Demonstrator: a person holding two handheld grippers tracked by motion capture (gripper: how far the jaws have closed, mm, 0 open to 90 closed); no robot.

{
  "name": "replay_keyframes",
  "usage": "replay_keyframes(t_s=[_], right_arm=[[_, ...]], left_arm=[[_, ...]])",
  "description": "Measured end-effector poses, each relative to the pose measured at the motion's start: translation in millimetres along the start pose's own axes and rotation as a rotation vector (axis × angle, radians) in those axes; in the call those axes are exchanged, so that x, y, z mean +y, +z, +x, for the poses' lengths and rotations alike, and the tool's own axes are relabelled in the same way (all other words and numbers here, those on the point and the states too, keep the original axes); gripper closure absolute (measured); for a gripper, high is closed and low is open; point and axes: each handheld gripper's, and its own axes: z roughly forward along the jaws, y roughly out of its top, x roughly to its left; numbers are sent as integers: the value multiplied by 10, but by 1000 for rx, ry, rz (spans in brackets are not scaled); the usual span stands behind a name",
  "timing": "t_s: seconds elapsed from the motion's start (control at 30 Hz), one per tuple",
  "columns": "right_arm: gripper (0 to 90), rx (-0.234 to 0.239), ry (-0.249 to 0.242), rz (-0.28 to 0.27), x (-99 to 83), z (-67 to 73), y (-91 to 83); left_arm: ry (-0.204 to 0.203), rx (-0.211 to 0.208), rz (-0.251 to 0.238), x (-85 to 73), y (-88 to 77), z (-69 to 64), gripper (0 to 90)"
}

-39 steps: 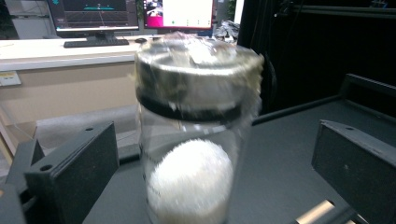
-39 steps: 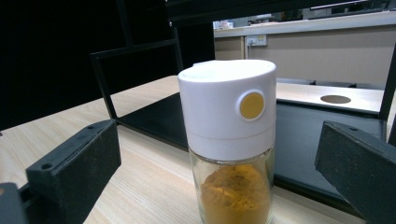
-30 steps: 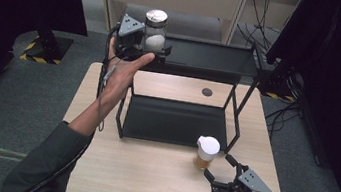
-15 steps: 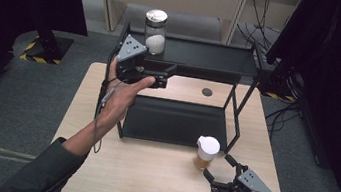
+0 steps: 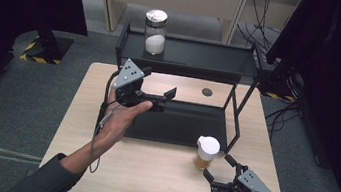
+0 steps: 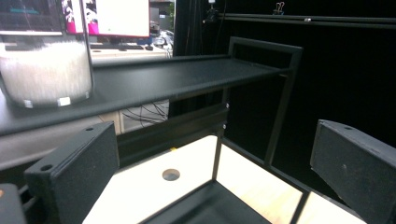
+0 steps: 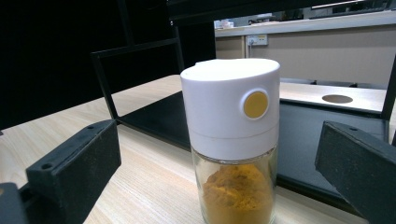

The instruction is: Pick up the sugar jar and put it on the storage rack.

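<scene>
Right gripper (image 5: 222, 175) low at the near right of the table (image 5: 156, 185), jaws spread wide, nothing between them. Just ahead of the open jaws, a spice jar (image 5: 206, 153) with white cap and orange powder, upright on the bare wood, standing between the two jaw tips as seen in the right gripper view (image 7: 232, 140) but not touched by either. Free gap on both sides of the jar. Behind it, the front edge of the rack's lower tray (image 5: 179, 127), near but apart from the jar; a black rack leg (image 5: 235, 125) just to its right.

Left gripper (image 5: 158, 97) raised above the far left part of the table, jaws wide apart, holding nothing, pointed toward the rack. Open air between the jaws, with the lower tray and a round hole in the tabletop (image 5: 206, 91) beyond. In the left gripper view, the upper shelf (image 6: 177, 79) crossing at mid height, its front edge above the jaw tips.

On that upper shelf, a glass jar with white powder (image 5: 155, 32), upright toward the left end, well apart from the left gripper. Rest of the shelf to the right bare. Broad open wood at the near middle of the table, between the two hands.
</scene>
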Motion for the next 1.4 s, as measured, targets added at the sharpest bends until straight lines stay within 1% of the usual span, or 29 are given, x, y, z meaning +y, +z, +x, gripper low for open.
replay_keyframes(t_s=[0.1, 0.17, 0.37, 0.47, 0.67, 0.73, 0.9, 0.97, 1.13, 1.23, 1.37, 1.4], right_arm=[[5, 1, 0, 1, 0, 0, 3], [5, 2, -2, 1, -1, 0, 4], [5, 2, -3, -1, -2, 2, 5], [5, 2, -3, 0, -3, 3, 6], [5, 3, -3, 0, -3, 4, 8], [5, 2, -2, 1, -4, 0, 8], [5, 3, -4, 1, -4, 0, 8], [5, 3, -2, 0, -5, 0, 8], [5, 3, -3, -1, -4, 3, 4], [5, 2, 0, 0, -7, 0, 5], [5, 3, -3, 1, -5, 5, 9], [5, 3, -3, 0, -5, 5, 8]], left_arm=[[3, -1, -8, -105, -26, 1, 3], [-10, -13, -2, -159, -41, 12, 3], [-7, -38, -2, -343, -117, -10, 3], [-17, -56, 8, -454, -138, -11, 3], [-14, -81, 31, -693, -134, -26, 3], [-20, -88, 37, -764, -132, -31, 3], [-10, -111, 35, -923, -140, -51, 3], [-12, -122, 35, -978, -148, -58, 3], [8, -132, 22, -1139, -214, -114, 3], [3, -145, 20, -1222, -243, -127, 3], [32, -149, 13, -1317, -279, -161, 3], [34, -150, 10, -1343, -287, -166, 3]])
